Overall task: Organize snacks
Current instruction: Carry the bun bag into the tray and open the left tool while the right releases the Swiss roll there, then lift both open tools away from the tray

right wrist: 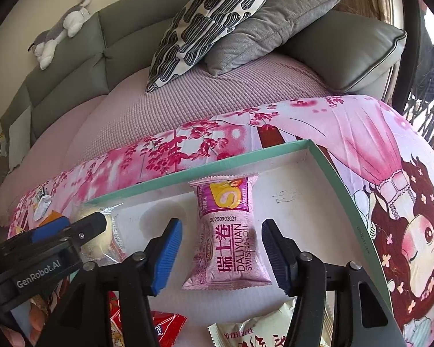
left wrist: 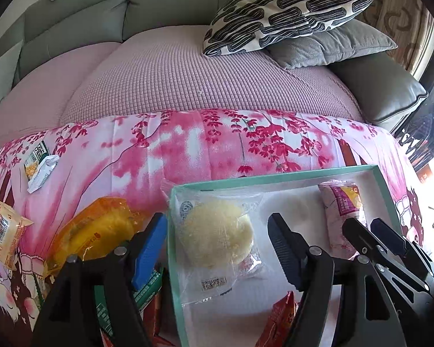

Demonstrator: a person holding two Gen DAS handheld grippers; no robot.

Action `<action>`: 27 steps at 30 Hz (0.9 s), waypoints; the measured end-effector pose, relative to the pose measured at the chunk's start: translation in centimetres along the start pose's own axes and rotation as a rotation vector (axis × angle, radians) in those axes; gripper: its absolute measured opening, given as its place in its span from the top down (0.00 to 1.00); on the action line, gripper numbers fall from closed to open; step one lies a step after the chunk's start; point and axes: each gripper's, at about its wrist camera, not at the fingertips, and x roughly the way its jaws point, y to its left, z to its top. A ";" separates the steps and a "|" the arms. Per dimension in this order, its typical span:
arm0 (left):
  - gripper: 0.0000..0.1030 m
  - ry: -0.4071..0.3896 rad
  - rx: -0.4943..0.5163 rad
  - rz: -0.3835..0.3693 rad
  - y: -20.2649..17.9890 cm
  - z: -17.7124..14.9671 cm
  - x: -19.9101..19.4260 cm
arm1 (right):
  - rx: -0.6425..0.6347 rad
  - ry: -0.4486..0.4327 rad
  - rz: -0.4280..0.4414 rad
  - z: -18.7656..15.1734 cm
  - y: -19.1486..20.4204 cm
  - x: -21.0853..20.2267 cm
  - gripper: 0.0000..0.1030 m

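Observation:
A shallow white tray with a teal rim [left wrist: 275, 177] [right wrist: 188, 173] lies on a pink floral blanket. My left gripper [left wrist: 217, 248] is open. A clear packet with a round pale cake [left wrist: 217, 231] lies in the tray between its fingers, untouched; the blue finger [left wrist: 150, 245] is outside the tray's left wall. My right gripper [right wrist: 222, 256] is open around a pink Swiss roll packet [right wrist: 227, 240] that rests on the tray floor, with a gap on each side. That packet [left wrist: 341, 202] and the right gripper [left wrist: 373, 231] also show at the right of the left wrist view.
Loose snacks lie left of the tray: an orange packet [left wrist: 95, 231], a green-and-white packet [left wrist: 37, 164], a small orange one [left wrist: 5, 231]. A red packet [right wrist: 165, 326] and a white one [right wrist: 254, 332] lie at the tray's near end. Patterned pillow [left wrist: 289, 8] and grey cushion [right wrist: 275, 20] sit behind.

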 end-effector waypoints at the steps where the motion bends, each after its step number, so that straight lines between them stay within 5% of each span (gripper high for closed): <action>1: 0.28 -0.007 -0.011 -0.001 0.2 -0.1 -0.5 | 0.000 -0.001 -0.003 0.0 0.0 -0.3 0.35; 4: 0.11 -0.033 -0.050 0.012 1.0 -0.8 -2.2 | -0.003 -0.009 -0.012 -0.5 0.2 -1.6 0.25; 10: 0.01 -0.109 -0.073 0.083 2.8 -3.1 -5.3 | -0.030 -0.019 -0.043 -2.0 0.5 -3.7 0.14; 17: 0.00 -0.167 -0.079 0.104 4.7 -6.4 -7.9 | -0.046 -0.037 -0.040 -4.4 1.1 -6.2 0.05; 27: 0.00 -0.222 -0.044 0.135 5.2 -8.9 -8.9 | 0.011 -0.063 0.121 -6.4 2.5 -8.4 0.04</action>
